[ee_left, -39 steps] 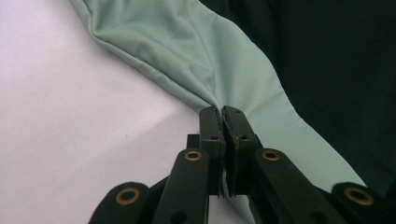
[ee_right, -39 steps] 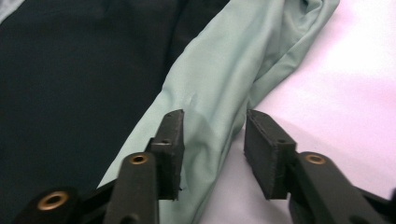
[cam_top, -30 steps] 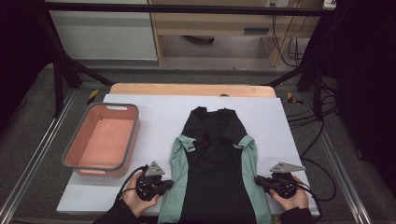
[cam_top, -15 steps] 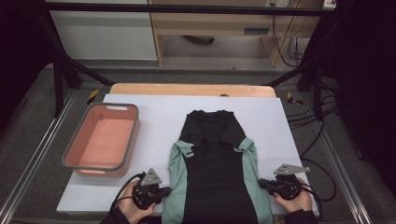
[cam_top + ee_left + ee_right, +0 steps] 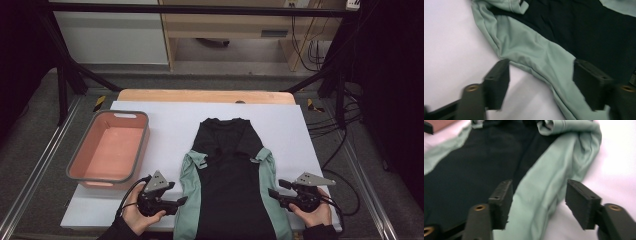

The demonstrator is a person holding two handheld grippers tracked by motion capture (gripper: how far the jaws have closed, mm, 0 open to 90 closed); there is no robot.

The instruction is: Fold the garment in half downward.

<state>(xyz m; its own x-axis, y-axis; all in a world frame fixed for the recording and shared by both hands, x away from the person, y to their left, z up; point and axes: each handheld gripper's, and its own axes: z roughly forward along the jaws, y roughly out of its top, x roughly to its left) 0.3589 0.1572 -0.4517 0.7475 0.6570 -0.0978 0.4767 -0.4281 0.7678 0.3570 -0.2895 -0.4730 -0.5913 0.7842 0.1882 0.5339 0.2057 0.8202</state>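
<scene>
Both sets of jaws have just been opening: the left gripper (image 5: 181, 200) stands released with the green side edge of the shirt (image 5: 230, 180) lying loose between its pads, and the right gripper (image 5: 272, 192) likewise at the opposite green edge. The shirt lies spread flat, collar away from the person, right of the pink tub (image 5: 111, 150) on the white sheet (image 5: 165, 125). Laying out looks finished; any folding or binning is yet to come.

Two black handheld two-jaw grippers are showing, the left gripper (image 5: 181, 201) and the right gripper (image 5: 272, 192), each wearing a grey three-cornered plate and trailing a black cable. Blocky ribbed black jaws are carrying brass-coloured screw holes. Dark sleeves (image 5: 116, 231) are covering the person's forearms.
</scene>
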